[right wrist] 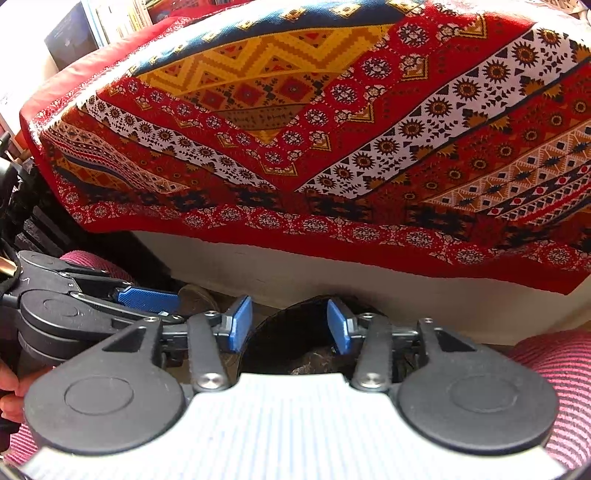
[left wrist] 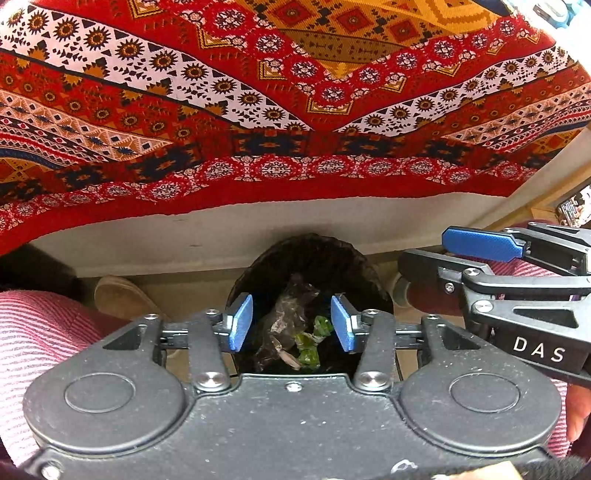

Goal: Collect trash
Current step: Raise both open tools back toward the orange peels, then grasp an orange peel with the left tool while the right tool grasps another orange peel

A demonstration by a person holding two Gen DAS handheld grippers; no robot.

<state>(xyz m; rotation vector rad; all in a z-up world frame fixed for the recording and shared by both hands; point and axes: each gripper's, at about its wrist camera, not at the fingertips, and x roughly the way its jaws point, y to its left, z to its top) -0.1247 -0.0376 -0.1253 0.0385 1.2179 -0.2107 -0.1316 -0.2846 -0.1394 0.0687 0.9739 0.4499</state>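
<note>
A black-lined trash bin [left wrist: 314, 258] stands on the floor below the table edge. Inside it lie crumpled clear plastic [left wrist: 284, 317] and green wrapper pieces [left wrist: 310, 341]. My left gripper [left wrist: 291, 322] hangs open directly above the bin's mouth, nothing between its blue pads. The right gripper [left wrist: 480, 245] shows at the right of the left wrist view, just right of the bin. In the right wrist view my right gripper [right wrist: 290, 325] is open and empty over the bin [right wrist: 295, 332], with the left gripper [right wrist: 147, 299] at its left.
A table draped in a red patterned cloth [left wrist: 295, 110] fills the upper half, its white edge [left wrist: 221, 229] just beyond the bin. The person's pink striped trouser legs [left wrist: 44, 332] flank the bin, and a beige shoe [left wrist: 118, 295] rests at its left. Books [right wrist: 110, 18] stand far left.
</note>
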